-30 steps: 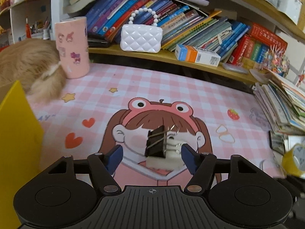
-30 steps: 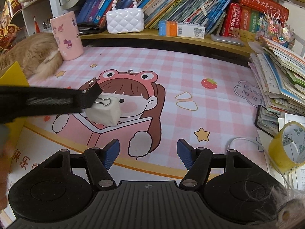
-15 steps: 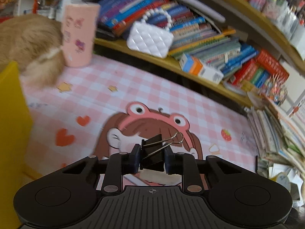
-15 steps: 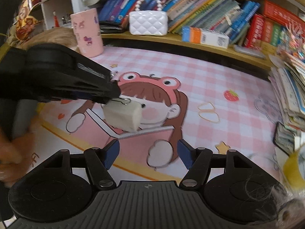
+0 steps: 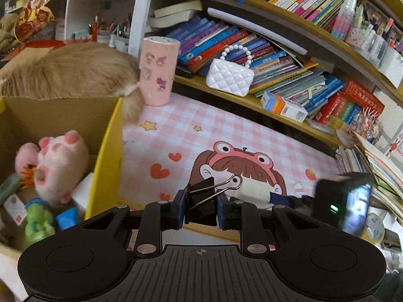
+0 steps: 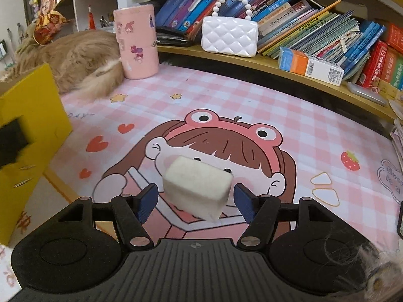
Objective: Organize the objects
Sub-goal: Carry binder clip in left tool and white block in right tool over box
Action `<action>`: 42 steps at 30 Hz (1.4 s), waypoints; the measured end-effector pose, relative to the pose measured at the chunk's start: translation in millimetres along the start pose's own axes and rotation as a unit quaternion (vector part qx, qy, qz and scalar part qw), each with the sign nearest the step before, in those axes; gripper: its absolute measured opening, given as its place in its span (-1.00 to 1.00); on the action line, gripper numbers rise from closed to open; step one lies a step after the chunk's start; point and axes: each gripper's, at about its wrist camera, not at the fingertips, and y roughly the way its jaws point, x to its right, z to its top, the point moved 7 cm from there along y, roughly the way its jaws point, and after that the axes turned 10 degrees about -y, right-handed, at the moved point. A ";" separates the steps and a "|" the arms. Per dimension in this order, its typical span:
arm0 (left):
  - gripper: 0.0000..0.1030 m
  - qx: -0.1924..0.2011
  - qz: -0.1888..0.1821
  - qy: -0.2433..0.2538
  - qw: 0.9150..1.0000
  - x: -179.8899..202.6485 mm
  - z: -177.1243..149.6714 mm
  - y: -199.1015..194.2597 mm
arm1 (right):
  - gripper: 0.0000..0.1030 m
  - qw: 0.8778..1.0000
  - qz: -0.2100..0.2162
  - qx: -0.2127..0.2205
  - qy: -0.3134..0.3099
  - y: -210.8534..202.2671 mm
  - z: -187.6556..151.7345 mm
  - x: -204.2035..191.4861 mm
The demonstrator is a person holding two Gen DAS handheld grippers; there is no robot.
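Observation:
My left gripper (image 5: 200,210) is shut on a black binder clip (image 5: 202,205) and holds it in the air beside the yellow box (image 5: 107,166). The box holds a pink plush toy (image 5: 60,166) and other small toys. My right gripper (image 6: 196,198) is open, with its blue pads either side of a white foam block (image 6: 197,187) that lies on the pink cartoon mat (image 6: 226,105). The pads do not touch the block. The block also shows in the left wrist view (image 5: 254,192), with the right gripper's body (image 5: 340,201) beside it.
An orange cat (image 6: 80,60) lies at the back left, beside a pink cup (image 6: 137,41). A shelf behind holds books and a white quilted purse (image 6: 229,36). Stacked booklets (image 5: 377,161) and a tape roll lie at the right. The yellow box (image 6: 27,130) stands at the left.
My left gripper closed on the binder clip, lifted it off the white block and carried it left toward the yellow box. My right gripper moved forward until its pads flank the block.

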 end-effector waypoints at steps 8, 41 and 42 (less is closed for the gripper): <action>-0.55 0.019 -0.014 -0.015 1.000 -6.4 -0.5 -23.0 | -0.11 1.000 -0.007 -0.002 0.002 -15.1 -0.9 -0.6; -0.55 -0.016 0.011 -0.001 1.000 -159.8 -81.7 -132.4 | -0.11 1.000 0.026 -0.016 -0.004 -184.3 -60.8 -191.0; -0.55 -0.016 0.013 -0.004 1.000 -166.3 -83.2 -136.6 | -0.11 0.999 0.028 -0.015 -0.006 -186.2 -61.5 -197.5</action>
